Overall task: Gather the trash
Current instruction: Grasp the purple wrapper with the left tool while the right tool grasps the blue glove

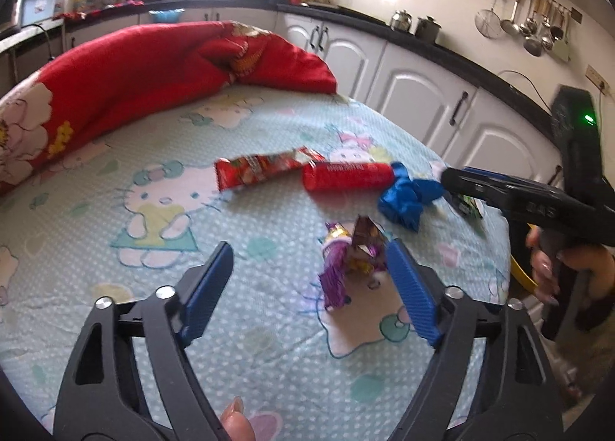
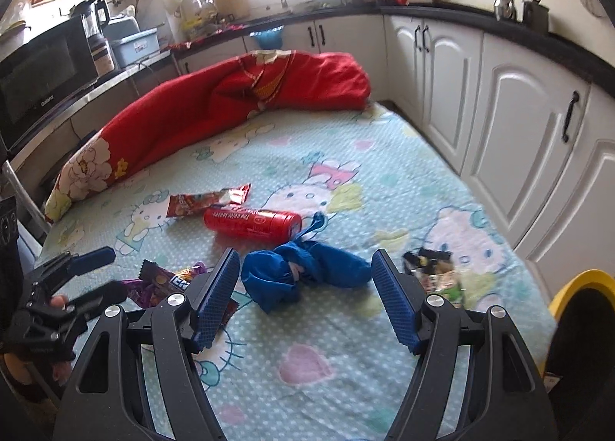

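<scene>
Purple wrapper (image 2: 161, 287) half hidden behind left hand-held gripper (image 2: 102, 273).

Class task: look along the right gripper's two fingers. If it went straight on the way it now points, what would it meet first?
Most likely the crumpled blue wrapper, lying on the bedsheet between the right gripper's open jaws.

On the bed (image 2: 346, 364) ahead of you, the can (image 2: 251, 223) lies mid-sheet, a long wrapper (image 2: 207, 200) just behind it — crumpled cloth (image 2: 303, 273) nearer you, small wrappers (image 2: 434, 272) right, blanket (image 2: 230, 102) at the far end.
</scene>
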`<state>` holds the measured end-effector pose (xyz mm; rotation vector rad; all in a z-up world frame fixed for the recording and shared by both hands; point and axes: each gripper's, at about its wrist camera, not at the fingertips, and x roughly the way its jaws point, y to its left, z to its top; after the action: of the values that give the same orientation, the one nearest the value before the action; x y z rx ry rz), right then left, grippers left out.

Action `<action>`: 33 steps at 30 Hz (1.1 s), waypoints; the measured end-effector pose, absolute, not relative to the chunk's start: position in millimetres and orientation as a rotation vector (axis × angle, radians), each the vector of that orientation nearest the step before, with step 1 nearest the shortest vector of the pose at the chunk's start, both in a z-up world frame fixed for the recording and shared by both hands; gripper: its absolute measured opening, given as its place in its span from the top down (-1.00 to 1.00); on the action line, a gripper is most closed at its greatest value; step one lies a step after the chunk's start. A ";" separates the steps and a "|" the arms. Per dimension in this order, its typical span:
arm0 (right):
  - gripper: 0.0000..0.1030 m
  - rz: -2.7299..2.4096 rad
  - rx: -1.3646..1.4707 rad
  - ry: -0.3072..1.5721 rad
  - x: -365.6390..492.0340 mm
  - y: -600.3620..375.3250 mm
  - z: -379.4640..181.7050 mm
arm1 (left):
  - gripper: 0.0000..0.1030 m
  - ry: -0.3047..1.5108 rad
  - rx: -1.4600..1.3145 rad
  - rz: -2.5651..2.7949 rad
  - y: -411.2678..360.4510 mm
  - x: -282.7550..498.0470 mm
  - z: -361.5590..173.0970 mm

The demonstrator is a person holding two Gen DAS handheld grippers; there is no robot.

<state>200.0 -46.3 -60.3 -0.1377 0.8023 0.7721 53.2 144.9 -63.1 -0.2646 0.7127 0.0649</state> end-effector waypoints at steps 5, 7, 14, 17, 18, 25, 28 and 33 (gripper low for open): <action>-0.33 0.788 -0.177 0.835 203.0 -30.8 -75.2 | -0.17 0.746 -0.274 0.016 139.1 58.7 -74.0; -0.33 0.791 -0.187 0.847 204.0 -25.3 -81.4 | -0.06 0.755 -0.270 0.009 137.1 61.2 -76.8; -0.33 0.779 -0.212 0.877 210.4 -15.8 -94.9 | 0.29 0.774 -0.302 -0.013 139.2 67.6 -83.2; -0.22 0.773 -0.212 0.893 212.7 -14.3 -99.9 | 0.41 0.784 -0.314 -0.019 140.7 68.3 -86.5; -0.15 0.769 -0.213 0.896 213.4 -13.8 -101.4 | 0.46 0.787 -0.318 -0.020 141.0 68.7 -87.1; 0.24 0.742 -0.228 0.890 213.5 -17.5 -106.1 | 0.82 0.802 -0.323 -0.031 140.5 70.9 -89.3; 0.42 0.741 -0.208 0.895 215.1 -22.9 -106.3 | 0.85 0.805 -0.319 -0.034 140.0 71.0 -88.8; 0.60 0.737 -0.186 0.902 212.6 -32.1 -105.8 | 0.86 0.814 -0.295 -0.034 137.1 69.1 -85.1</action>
<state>212.6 -32.1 -105.8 -0.1858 0.9017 0.7374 69.1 137.1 -85.1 -0.2946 0.8144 -0.0341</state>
